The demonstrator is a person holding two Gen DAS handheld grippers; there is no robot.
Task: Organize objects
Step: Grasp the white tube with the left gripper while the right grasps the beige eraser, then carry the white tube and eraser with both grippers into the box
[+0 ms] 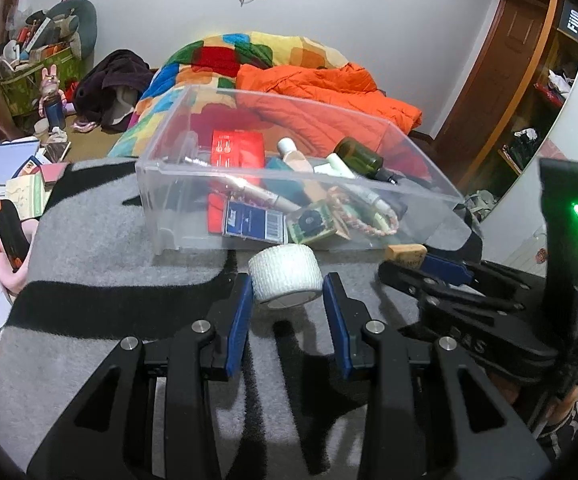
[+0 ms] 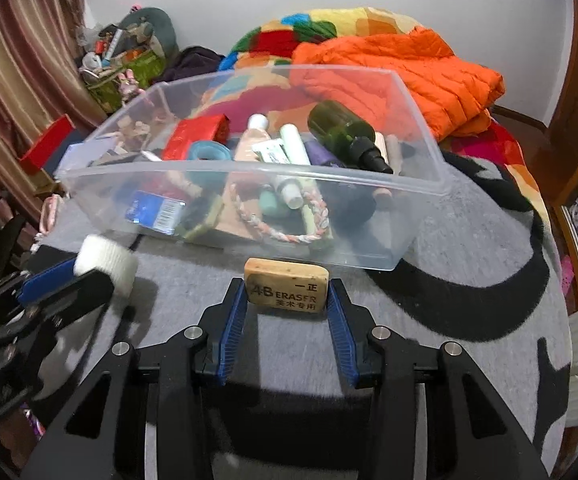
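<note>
My left gripper (image 1: 287, 286) is shut on a white roll of tape (image 1: 285, 274), held just in front of the clear plastic bin (image 1: 161, 216). My right gripper (image 2: 287, 292) is shut on a tan 4B eraser (image 2: 286, 285), also just in front of the bin (image 2: 421, 216). The bin holds several items: a green bottle (image 2: 341, 128), tubes, a red box (image 2: 199, 132), a braided bracelet (image 2: 277, 224). In the right wrist view the left gripper with the tape roll (image 2: 105, 264) shows at the left. In the left wrist view the eraser (image 1: 405, 255) shows at the right.
The bin stands on a grey and black blanket (image 1: 101, 248) on a bed. Behind it lie an orange jacket (image 2: 409, 72) and a colourful quilt (image 1: 225, 56). Books and clutter (image 1: 5, 168) sit to the left. A wooden door (image 1: 505, 80) is at the right.
</note>
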